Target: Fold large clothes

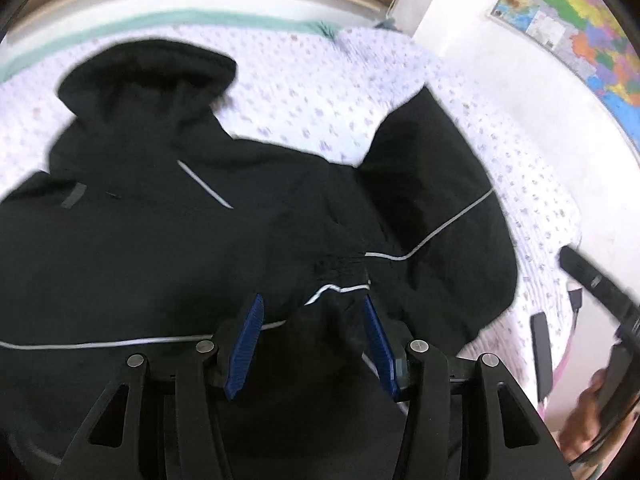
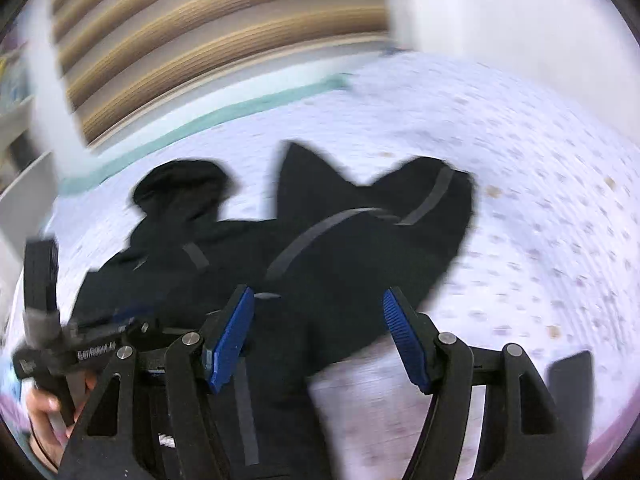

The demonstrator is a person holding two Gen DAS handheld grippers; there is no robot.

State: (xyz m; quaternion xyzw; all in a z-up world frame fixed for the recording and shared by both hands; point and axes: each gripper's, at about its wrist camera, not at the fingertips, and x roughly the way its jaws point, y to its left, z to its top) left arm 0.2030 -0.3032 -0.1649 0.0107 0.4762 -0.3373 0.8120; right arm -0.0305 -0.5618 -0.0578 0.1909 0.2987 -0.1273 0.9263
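Observation:
A black hooded jacket [image 1: 160, 240] with thin grey piping lies spread on a bed with a white flowered sheet [image 1: 304, 88]. Its hood [image 1: 148, 72] points to the far side, and one sleeve [image 1: 432, 208] is folded over the body. My left gripper [image 1: 314, 300] hovers over the near hem. Its blue pads stand apart with a raised fold of black cloth between them, and piping shows in the gap by the left pad. My right gripper [image 2: 318, 300] is open over the jacket [image 2: 340, 248]. Black cloth lies under its left pad and bare sheet [image 2: 540, 220] by its right pad. Both views are blurred.
A person's hand [image 1: 588, 420] holds the other tool at the bed's right edge, and another hand [image 2: 44, 408] shows low on the left. A slim dark object [image 1: 540, 360] lies near that edge. A slatted wooden headboard [image 2: 220, 40] and a wall map [image 1: 580, 12] stand beyond.

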